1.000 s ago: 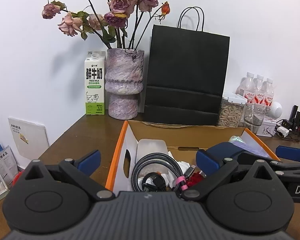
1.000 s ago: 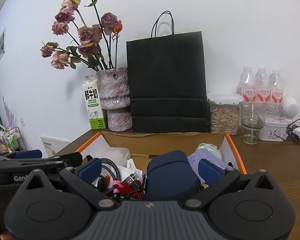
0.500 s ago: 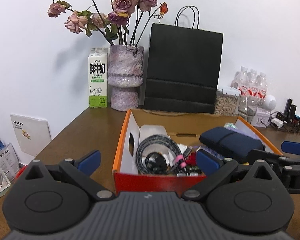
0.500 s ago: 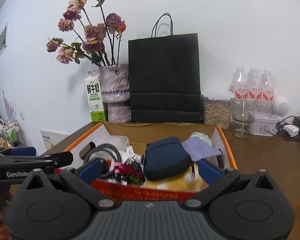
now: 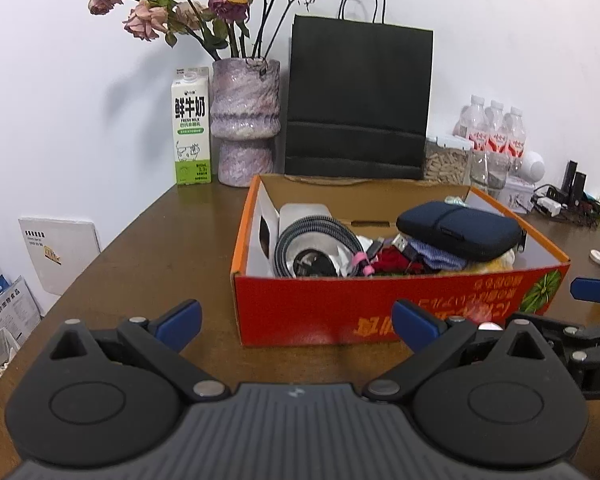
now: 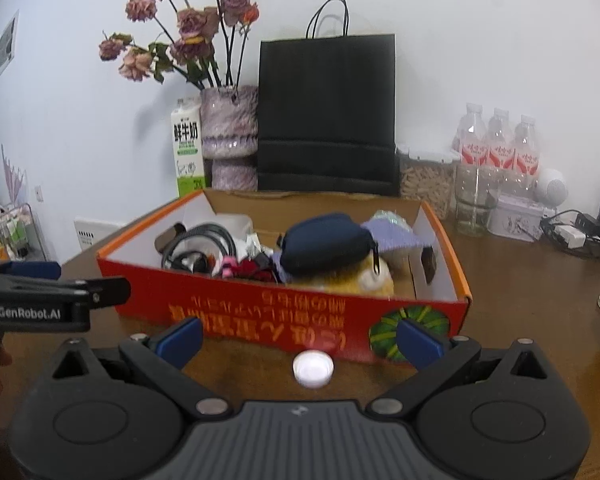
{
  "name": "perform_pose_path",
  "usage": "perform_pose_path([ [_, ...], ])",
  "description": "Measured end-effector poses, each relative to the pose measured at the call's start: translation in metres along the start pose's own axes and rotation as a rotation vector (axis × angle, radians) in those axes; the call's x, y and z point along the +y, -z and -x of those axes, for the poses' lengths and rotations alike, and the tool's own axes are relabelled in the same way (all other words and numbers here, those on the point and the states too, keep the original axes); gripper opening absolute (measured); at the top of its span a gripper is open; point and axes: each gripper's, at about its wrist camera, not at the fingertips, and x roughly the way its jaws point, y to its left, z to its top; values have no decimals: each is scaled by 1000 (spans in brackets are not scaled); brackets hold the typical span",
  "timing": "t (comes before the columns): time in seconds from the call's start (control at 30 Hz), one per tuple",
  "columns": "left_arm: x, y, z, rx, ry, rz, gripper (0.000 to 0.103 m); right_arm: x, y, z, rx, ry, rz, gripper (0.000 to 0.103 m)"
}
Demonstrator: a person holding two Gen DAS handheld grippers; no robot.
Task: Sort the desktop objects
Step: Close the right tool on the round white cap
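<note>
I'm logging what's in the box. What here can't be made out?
- Left wrist view: items under the navy pouch and coiled cable are hidden by them.
- Right wrist view: the yellow thing is half hidden by the box wall.
- Both views: the box print is upside down and blurred.

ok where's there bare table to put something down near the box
Free: the wood left of the red box, running back to the milk carton. The front strip holds only a white cap. Crowded: behind the box, and the right rear by the bottles.
</note>
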Motion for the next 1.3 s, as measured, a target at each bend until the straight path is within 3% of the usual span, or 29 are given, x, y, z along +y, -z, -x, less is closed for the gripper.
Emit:
perform_pose_path([
  [0.83,10,26,-22,131,14,23,103,1,31,-23,150,55,34,103],
  [1.03,15,29,-27,162,17,42,103,3,28,-36,170,60,38,88],
  [1.3,17,31,-31,176,20,50,103,-3,15,-57,178,57,-12,56],
])
